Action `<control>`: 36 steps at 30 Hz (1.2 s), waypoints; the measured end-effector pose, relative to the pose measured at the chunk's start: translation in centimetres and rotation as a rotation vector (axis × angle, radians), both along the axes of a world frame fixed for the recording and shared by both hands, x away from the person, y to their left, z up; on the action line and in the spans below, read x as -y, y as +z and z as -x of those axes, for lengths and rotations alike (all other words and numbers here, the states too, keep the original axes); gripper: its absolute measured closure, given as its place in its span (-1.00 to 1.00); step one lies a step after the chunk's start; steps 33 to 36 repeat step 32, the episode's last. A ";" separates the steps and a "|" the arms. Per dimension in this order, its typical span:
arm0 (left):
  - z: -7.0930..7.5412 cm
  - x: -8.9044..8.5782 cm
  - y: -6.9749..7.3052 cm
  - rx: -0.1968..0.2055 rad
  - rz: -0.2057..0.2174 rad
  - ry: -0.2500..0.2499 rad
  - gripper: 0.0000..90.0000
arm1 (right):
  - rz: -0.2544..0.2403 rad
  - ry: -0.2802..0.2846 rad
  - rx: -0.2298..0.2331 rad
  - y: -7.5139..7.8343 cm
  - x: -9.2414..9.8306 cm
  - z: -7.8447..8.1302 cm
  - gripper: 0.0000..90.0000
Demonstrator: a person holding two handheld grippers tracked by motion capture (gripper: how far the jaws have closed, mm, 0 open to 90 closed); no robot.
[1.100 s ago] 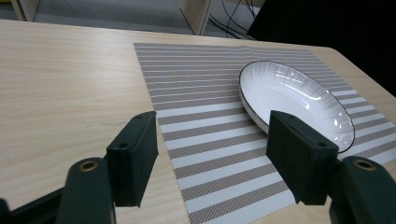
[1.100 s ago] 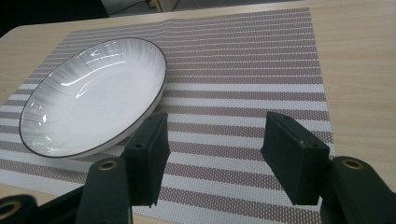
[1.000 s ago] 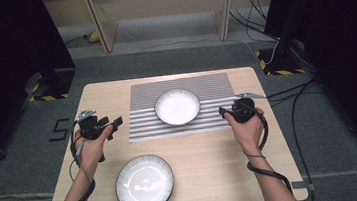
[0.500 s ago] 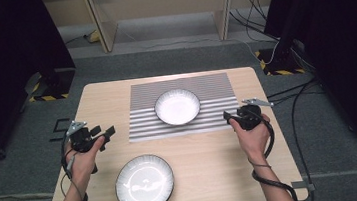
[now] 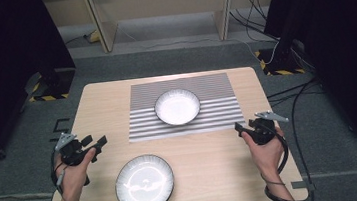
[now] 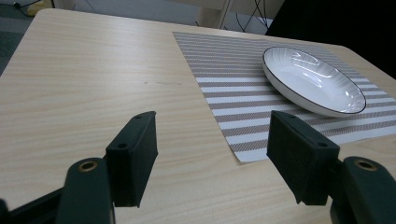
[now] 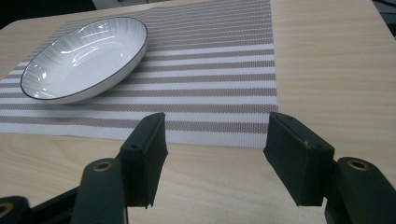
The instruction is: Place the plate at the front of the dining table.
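While both hands rest low over the wooden surface (image 5: 100, 96), each holds its tool with the jaws spread wide and nothing between them. The left tool (image 5: 98, 142) sits near the surface's left edge, its jaws pointing inward toward the striped placemat (image 5: 215, 89); in the left gripper view the left tool (image 6: 212, 154) frames bare wood and the near corner of the placemat (image 6: 219, 93), with a white bowl (image 6: 313, 79) lying on the mat farther off to the right. The right tool (image 5: 240, 128) is held near the right edge, just off the placemat's near right corner, and it points inward as well. In the right gripper view the right tool (image 7: 215, 154) looks across the front edge of the placemat (image 7: 210, 70), and the same white bowl (image 7: 84, 58) lies on the mat up and to the left, well apart from the jaws. From the high view that bowl (image 5: 177, 106) sits upright near the middle of the mat, between the two tools and beyond them. A second ribbed dish (image 5: 144, 183) lies on bare wood near the front edge, just to the right of the left hand (image 5: 73, 172) and not touched by it. The right hand (image 5: 266, 151) is well apart from both dishes.
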State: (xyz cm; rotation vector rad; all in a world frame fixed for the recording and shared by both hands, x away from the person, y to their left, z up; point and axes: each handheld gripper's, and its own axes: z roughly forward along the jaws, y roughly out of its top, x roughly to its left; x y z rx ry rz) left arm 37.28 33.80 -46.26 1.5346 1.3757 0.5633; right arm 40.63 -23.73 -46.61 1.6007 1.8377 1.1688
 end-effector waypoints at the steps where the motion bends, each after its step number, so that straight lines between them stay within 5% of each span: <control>1: 0.3 -0.1 -0.2 -0.002 0.001 0.002 -0.26 | -0.001 -0.004 0.000 -0.1 0.2 0.3 -0.14; 17: 3.6 -2.3 -3.0 -0.031 -0.001 0.048 -0.26 | -0.028 -0.042 -0.016 -2.1 2.5 3.8 -0.15; 36: 4.7 -2.8 -3.8 0.031 0.048 0.079 -0.25 | -0.063 -0.099 0.010 -3.0 3.1 4.9 -0.18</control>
